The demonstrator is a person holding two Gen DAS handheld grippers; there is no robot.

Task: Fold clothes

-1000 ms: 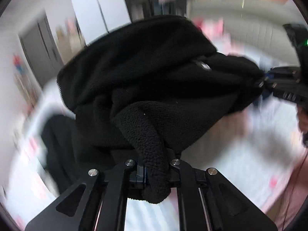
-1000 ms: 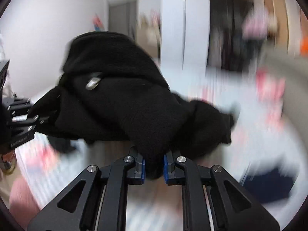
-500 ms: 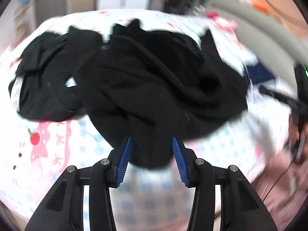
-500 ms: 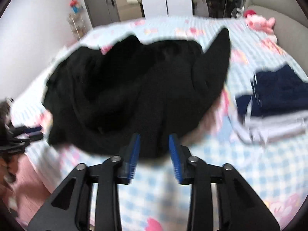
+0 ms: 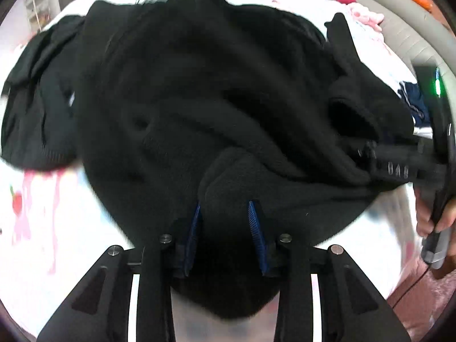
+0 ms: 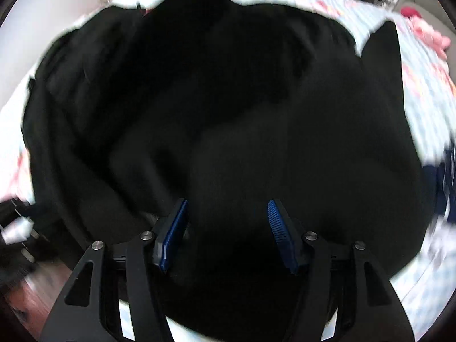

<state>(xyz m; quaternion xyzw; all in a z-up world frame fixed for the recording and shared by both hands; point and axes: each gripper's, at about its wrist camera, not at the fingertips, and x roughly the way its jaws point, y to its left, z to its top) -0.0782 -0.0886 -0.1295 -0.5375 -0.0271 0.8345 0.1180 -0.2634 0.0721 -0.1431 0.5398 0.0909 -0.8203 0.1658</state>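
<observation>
A black fleece garment [image 5: 199,99] lies crumpled on the bed and fills both views [image 6: 228,99]. My left gripper [image 5: 224,209] points down at its near edge. Its jaws are closing around a raised fold of fleece, and the blue pads [image 5: 193,228] still show bare faces. My right gripper [image 6: 226,209] is low over the fleece's other near corner. Its jaws are opening, with fleece lying between the wide-set blue pads [image 6: 278,228] but not pinched. In the left wrist view the right gripper [image 5: 367,154] reaches in from the right, held by a hand [image 5: 433,219].
A second black garment [image 5: 37,99] lies at the left of the bed. A folded navy stack [image 5: 413,105] sits at the right [image 6: 439,176]. The bed sheet [image 5: 42,213] is white with pink prints. A pink plush [image 5: 367,17] and grey upholstery [image 5: 404,34] are behind. Wooden floor [image 6: 28,293] shows below left.
A second ago both grippers held the fleece up in the air, shut on it. They let go, the fleece dropped onto the bed, and both came down close over it.
</observation>
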